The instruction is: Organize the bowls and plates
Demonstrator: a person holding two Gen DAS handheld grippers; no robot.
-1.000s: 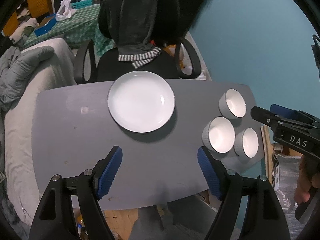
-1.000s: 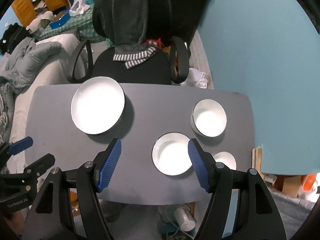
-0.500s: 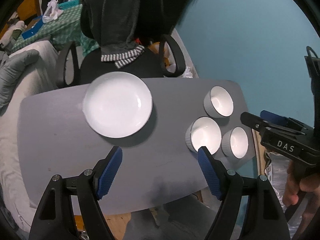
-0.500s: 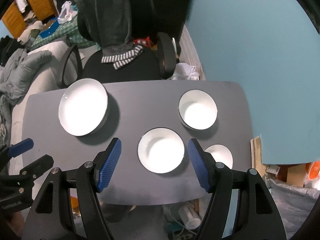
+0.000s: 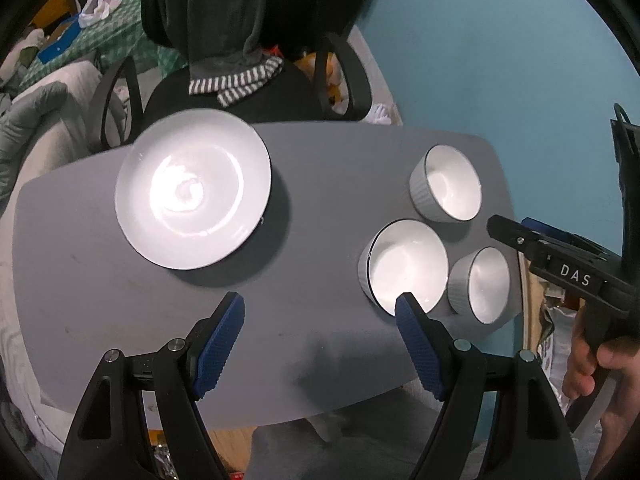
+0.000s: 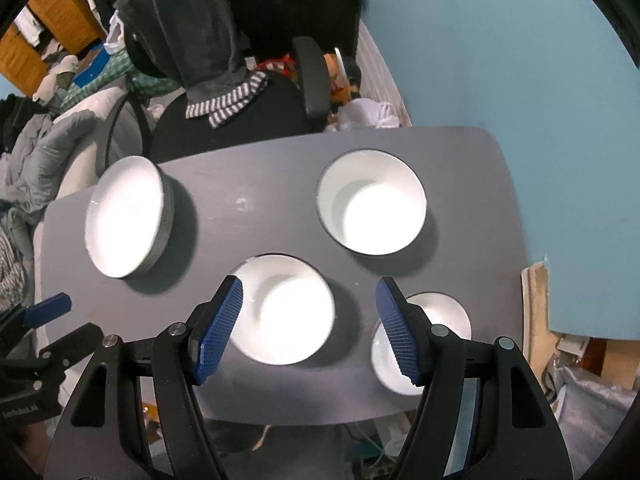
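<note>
While the plate stack (image 6: 126,216) is shown as several stacked rims only in the right wrist view, a single white face of it (image 5: 194,194) is seen from the left wrist. Three white bowls are grouped at the right end of the grey bench (image 5: 328,184): a far bowl (image 6: 372,202), a middle bowl (image 6: 282,310) and a near bowl (image 6: 436,312), set close together; whether they touch cannot be told. The middle bowl is framed between the jaws of the right gripper (image 6: 310,330), which are held apart above it, empty. The near bowl is partly hidden behind the right-hand jaw. The jaws of the left gripper (image 5: 320,344) are likewise spread and empty, over bare bench between the plates and the bowls. The hand (image 5: 596,380) on the right gripper's handle is seen only from the left wrist. Behind the bench a black office chair (image 6: 248,112) draped with a grey garment (image 6: 188,32) is seen, beside a teal wall (image 6: 500,60).
</note>
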